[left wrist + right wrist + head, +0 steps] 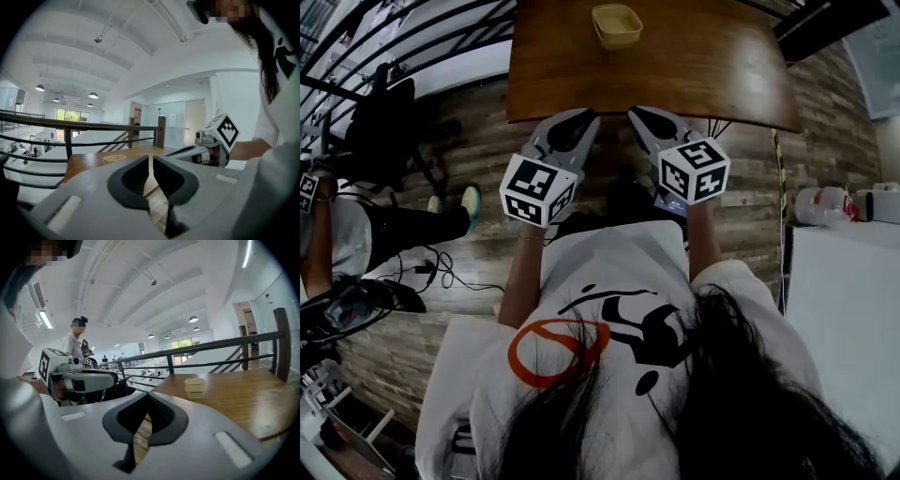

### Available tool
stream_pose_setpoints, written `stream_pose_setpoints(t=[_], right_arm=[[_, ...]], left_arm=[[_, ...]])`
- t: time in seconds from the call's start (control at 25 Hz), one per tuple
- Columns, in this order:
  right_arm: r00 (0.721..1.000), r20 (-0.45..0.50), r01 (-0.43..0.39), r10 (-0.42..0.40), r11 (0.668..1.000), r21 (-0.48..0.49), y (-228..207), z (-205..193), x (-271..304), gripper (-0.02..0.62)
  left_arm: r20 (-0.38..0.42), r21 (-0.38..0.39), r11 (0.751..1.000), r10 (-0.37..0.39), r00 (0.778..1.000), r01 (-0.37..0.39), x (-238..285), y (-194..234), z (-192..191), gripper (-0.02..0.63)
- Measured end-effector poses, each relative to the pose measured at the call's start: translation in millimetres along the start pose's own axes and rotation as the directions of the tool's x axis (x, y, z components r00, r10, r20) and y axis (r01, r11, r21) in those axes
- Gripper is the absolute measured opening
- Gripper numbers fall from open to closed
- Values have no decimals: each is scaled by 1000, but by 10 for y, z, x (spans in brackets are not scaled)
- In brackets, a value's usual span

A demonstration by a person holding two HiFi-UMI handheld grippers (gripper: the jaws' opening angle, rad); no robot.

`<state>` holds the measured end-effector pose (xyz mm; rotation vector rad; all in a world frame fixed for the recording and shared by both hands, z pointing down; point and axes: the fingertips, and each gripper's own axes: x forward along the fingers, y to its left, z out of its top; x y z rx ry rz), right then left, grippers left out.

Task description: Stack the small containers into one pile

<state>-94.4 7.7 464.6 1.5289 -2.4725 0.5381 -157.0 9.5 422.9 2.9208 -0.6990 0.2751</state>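
Note:
A pile of small yellowish containers point(617, 25) stands near the far edge of the wooden table point(694, 75). The right gripper view shows it as two nested containers point(195, 387); the left gripper view shows it low on the tabletop point(114, 159). Both grippers hover side by side off the table's near edge, well short of the pile. My left gripper point(581, 119) point(150, 160) is shut with nothing in it. My right gripper point(641, 117) point(147, 397) is also shut and holds nothing.
A black railing point(206, 350) runs behind the table. A seated person point(356, 234) and floor cables point(441, 272) are at the left. A white table point(844, 309) with white items point(825, 204) stands at the right. Another person point(75, 345) stands further off.

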Motion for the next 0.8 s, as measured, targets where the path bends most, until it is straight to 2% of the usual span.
stream_pose_setpoints(t=[0.8], right_arm=[[1000,-17,-20,19,1000,-18,151,59,94,23]], left_arm=[[13,-8,1000,24,1000,-24,-149,134,36,5]])
